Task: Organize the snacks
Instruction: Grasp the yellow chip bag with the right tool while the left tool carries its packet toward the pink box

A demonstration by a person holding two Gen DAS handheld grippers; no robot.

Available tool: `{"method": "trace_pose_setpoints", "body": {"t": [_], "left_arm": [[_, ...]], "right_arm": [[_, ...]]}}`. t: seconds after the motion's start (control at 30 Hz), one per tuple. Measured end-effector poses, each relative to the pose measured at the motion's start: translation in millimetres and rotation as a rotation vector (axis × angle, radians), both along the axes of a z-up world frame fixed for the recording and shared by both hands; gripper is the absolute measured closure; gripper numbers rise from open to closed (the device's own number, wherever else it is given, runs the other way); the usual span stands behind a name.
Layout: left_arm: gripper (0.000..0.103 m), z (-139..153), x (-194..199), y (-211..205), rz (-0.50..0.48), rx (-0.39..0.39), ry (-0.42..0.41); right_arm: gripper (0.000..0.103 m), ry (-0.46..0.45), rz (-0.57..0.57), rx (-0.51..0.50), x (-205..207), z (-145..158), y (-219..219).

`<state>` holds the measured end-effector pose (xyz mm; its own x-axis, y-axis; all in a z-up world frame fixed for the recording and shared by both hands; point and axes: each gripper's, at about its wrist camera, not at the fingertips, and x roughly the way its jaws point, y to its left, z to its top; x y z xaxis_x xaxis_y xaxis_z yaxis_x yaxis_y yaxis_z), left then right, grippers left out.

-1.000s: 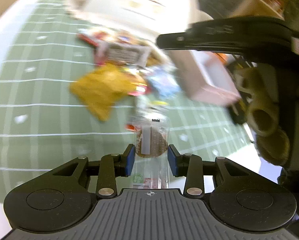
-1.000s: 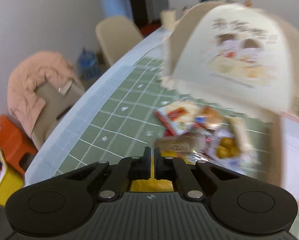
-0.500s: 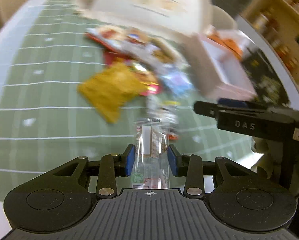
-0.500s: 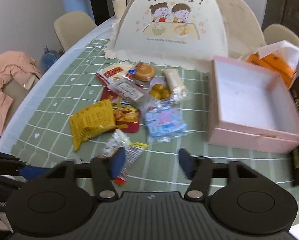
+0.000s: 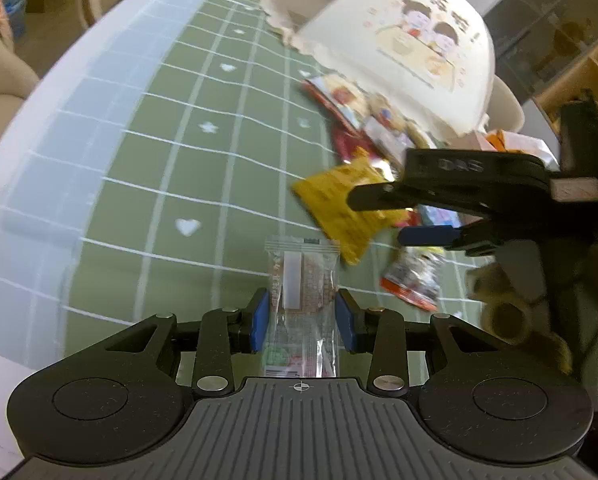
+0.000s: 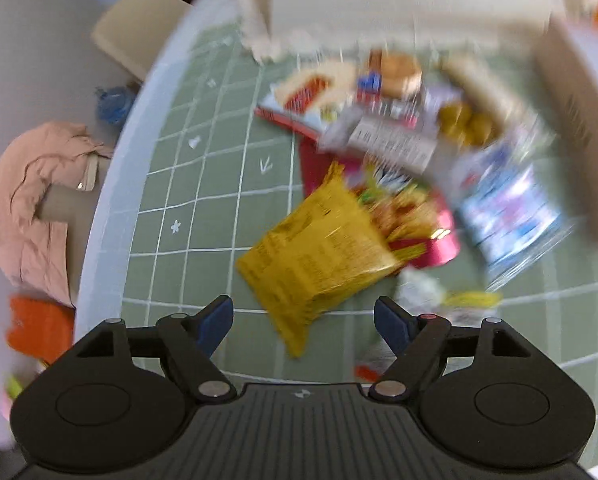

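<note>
- Pinching a clear-wrapped snack packet [image 5: 301, 304] between its blue pads, the left gripper [image 5: 301, 318] holds it upright at 6 o'clock of the left wrist view, above the green checked tablecloth [image 5: 187, 168].
- Lying at 2 o'clock from that packet, a yellow snack bag [image 5: 335, 208] rests flat on the cloth, at the near edge of a heap of mixed snacks [image 6: 399, 132].
- Hanging over the yellow bag, the right gripper [image 6: 303, 322] has its fingers spread wide, gripping nothing.
- Standing beyond the heap at 12 o'clock, a cream mesh food cover [image 5: 411, 48] carries a cartoon print.
- Draped over a chair at 9 o'clock of the right wrist view is a pink jacket [image 6: 35, 200].
</note>
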<state>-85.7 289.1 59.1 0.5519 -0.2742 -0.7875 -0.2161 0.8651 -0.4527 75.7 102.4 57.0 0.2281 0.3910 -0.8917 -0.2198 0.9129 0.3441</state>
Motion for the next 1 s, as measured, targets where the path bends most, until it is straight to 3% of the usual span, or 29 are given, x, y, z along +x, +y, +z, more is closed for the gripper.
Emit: {"method": "trace_pose_setpoints", "body": {"t": [0.2,0.3,0.33,0.4,0.43,0.53,0.67,0.87,1.0], "left_arm": [[0.062,-5,-3,15,0.012,-0.012,0.0],[0.063,-8,-2,12,-0.011,-0.023,0.009],[0.062,-8,0,9,-0.02,-0.027,0.012],[0.063,-7,2,2,-0.042,-0.032,0.014],[0.062,-5,3,-3,-0.056,-0.037,0.016],[0.062,-1,10,-24,-0.109,-0.051,0.022],[0.062,8,20,-66,-0.216,-0.044,0.01],[0.062,26,38,-140,-0.394,-0.011,-0.034],[0.063,60,58,-175,-0.433,-0.066,-0.13]], "right_arm": [[0.022,-0.099,-0.041,-0.168,16,-18,42],[0.02,-0.176,-0.003,-0.22,13,-18,51],[0.025,-0.194,0.028,-0.226,11,-15,50],[0.045,-0.239,0.11,-0.238,-1,-5,44],[0.047,-0.262,0.154,-0.239,-9,2,38],[0.054,-0.332,0.219,-0.218,-31,26,5],[0.058,-0.41,0.2,-0.206,-55,56,-60],[0.059,-0.471,0.038,-0.197,-73,83,-170],[0.059,-0.523,-0.094,-0.22,-84,97,-232]]}}
